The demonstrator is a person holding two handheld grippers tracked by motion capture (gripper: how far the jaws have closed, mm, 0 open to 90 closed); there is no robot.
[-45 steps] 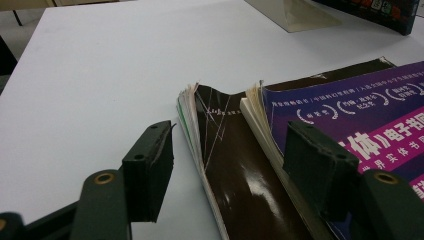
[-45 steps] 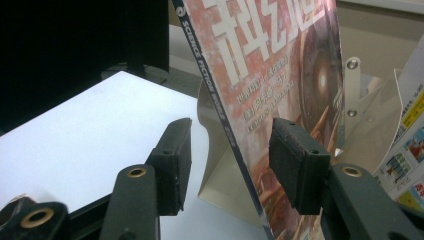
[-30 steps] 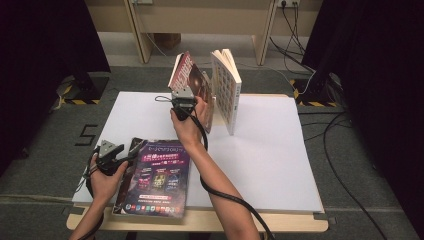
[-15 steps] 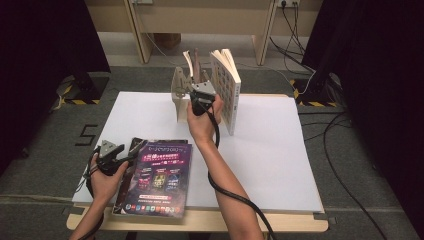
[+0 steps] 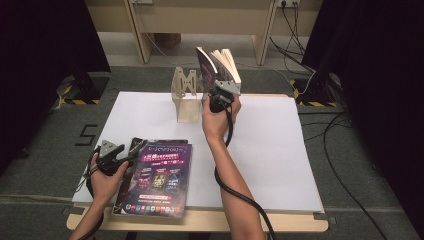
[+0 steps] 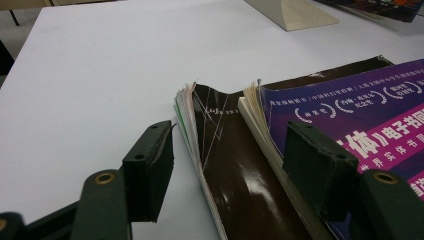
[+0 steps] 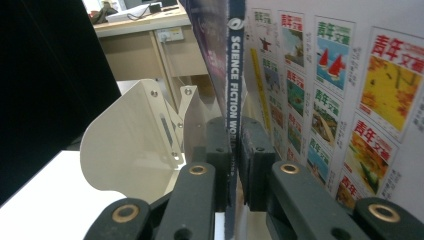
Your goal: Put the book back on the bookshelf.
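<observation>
- Gripping the spine of a thin magazine (image 7: 235, 75), your right gripper (image 5: 218, 102) has its jaws clamped on it: the right gripper view shows both black pads pressed against the blue spine strip that reads "SCIENCE FICTION WORLD". Those jaws have just been closing, with the spine between them.
- You hold that magazine (image 5: 206, 67) upright at the far middle of the table, leaning against a thicker book (image 5: 227, 65) whose pages fan open at the top.
- In the right gripper view, the book's cover (image 7: 350, 100) beside the magazine carries rows of small coloured pictures with red Chinese titles.
- Just to the left of the pair in the high view stands a beige metal bookend (image 5: 185, 95), apart from the magazine; the right gripper view shows its curved plate (image 7: 135, 145) behind the jaws.
- Your left gripper (image 5: 111, 159) rests at the near left edge of the table with its jaws spread wide and nothing pinched between them.
- In the left gripper view those jaws straddle the corner of a stack: a purple book (image 6: 350, 115) lying flat on top of a dark brown book (image 6: 235, 165). I cannot tell whether either pad touches them.
- In the high view the purple book (image 5: 160, 177) lies at the near edge of the white table (image 5: 280, 150), well apart from the upright books.
</observation>
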